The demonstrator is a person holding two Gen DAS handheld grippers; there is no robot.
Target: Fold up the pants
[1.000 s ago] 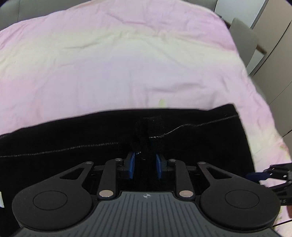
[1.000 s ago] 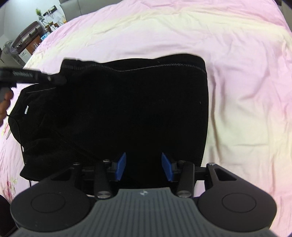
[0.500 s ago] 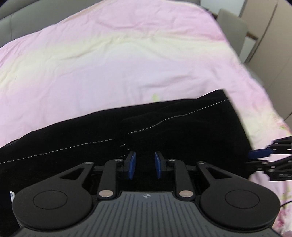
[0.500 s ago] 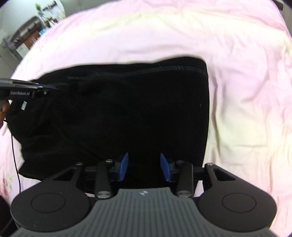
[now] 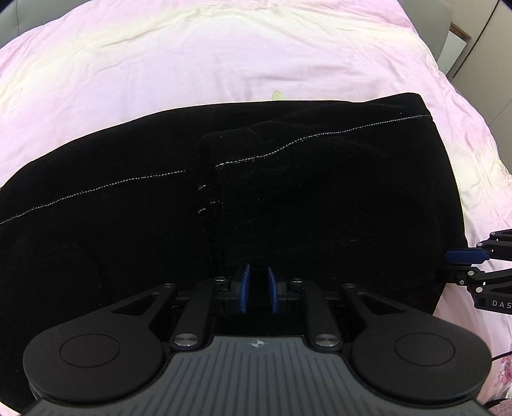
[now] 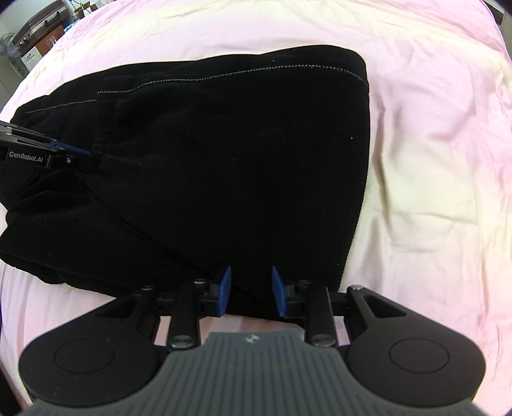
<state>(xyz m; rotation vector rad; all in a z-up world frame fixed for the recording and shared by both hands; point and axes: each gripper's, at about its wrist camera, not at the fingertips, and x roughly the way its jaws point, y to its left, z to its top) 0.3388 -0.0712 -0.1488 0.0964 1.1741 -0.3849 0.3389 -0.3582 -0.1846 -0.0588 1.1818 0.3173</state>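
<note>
We see the left gripper (image 5: 257, 289) nearest the lens in the left wrist view, its blue pads (image 5: 244, 288) a narrow gap apart with nothing between them, poised over the near part of the black pants (image 5: 288, 198). In the right wrist view the right gripper (image 6: 250, 289) sits at the near hem of the same pants (image 6: 240, 153), blue pads (image 6: 225, 289) set moderately wide, nothing held; pink sheet shows just under its frame.

Pants lie folded into a broad dark block on the pink-and-cream bedspread (image 5: 192, 70), fabric bunched in loose layers on the side toward the left gripper. A line of pale stitching (image 5: 304, 145) runs across the far part of the cloth, broken where one layer overlaps another.

Right gripper also shows at the right edge of the left wrist view (image 5: 460, 257), tips at the side edge of the pants. Left gripper shows at the left edge of the right wrist view (image 6: 72, 152), tips over the dark cloth.

Beyond, bare bedspread (image 6: 432, 160), lightly creased. Far corner: furniture (image 6: 35, 24), too small to identify
</note>
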